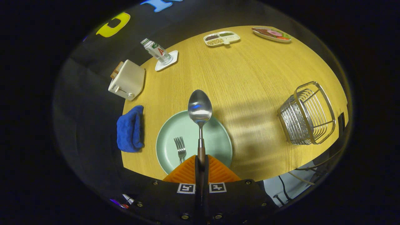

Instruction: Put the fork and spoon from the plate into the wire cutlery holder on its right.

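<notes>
mint-green plate (218, 137), blue cloth (129, 129), silver spoon (200, 107)

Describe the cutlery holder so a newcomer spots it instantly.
On the round wooden table, look right of the green plate and the gripper clamping the spoon. The wire cutlery holder stands there alone, the only open metal basket around.

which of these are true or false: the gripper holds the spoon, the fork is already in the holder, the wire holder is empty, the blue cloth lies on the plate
1. The gripper holds the spoon: true, both fingers are closed on its handle.
2. The fork is already in the holder: false, it lies on the plate.
3. The wire holder is empty: true.
4. The blue cloth lies on the plate: false, it lies on the table beside the plate.
</notes>
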A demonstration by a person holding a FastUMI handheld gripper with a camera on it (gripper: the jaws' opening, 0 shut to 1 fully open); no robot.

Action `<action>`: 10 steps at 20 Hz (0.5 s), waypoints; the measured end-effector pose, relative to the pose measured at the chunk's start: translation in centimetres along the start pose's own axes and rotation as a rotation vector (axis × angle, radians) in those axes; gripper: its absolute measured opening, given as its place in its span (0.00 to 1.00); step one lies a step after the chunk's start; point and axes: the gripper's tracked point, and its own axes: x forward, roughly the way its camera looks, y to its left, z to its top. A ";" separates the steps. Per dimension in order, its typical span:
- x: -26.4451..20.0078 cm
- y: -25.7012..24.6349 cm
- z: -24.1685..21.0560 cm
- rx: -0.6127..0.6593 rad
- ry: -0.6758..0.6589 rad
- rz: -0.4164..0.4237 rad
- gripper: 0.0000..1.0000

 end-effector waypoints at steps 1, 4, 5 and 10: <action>-0.5 -0.4 0.5 0.007 -0.019 -0.003 0.02; -1.9 -1.9 1.6 0.029 -0.073 -0.025 0.02; -2.4 -2.4 1.9 0.034 -0.086 -0.033 0.02; -4.7 -5.4 2.4 0.077 -0.144 -0.072 0.02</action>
